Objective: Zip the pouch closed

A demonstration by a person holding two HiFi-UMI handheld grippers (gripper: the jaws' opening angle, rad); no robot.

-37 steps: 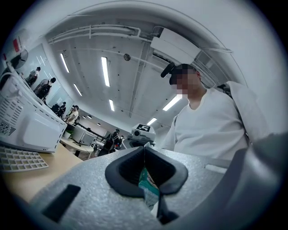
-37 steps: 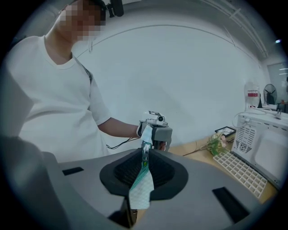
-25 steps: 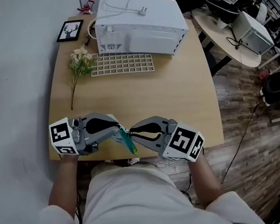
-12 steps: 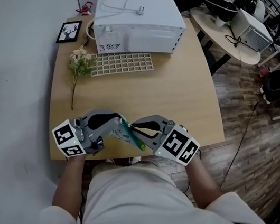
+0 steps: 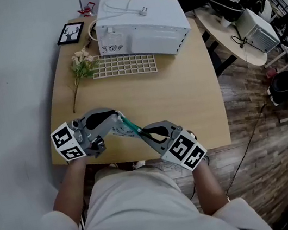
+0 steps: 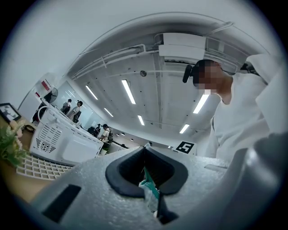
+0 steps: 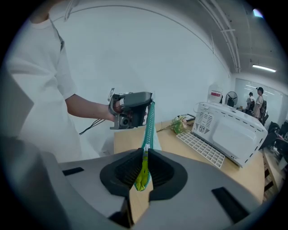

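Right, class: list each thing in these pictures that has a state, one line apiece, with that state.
Teal zipped fabric pouch: stretched in the air between both grippers.
Left gripper: shut on one end of it.
Right gripper: shut on its yellow-green end.
White boxy microwave: unplugged, plug lying on top.

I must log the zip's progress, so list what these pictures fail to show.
Head view: the pouch, a teal strip between left claw and right claw, is too small to show how far it is zipped.
Right gripper view: the claw covers most of the yellow-green bit it pinches; slider or tab, unclear.
Left gripper view: the claw hides all but a scrap of pouch.
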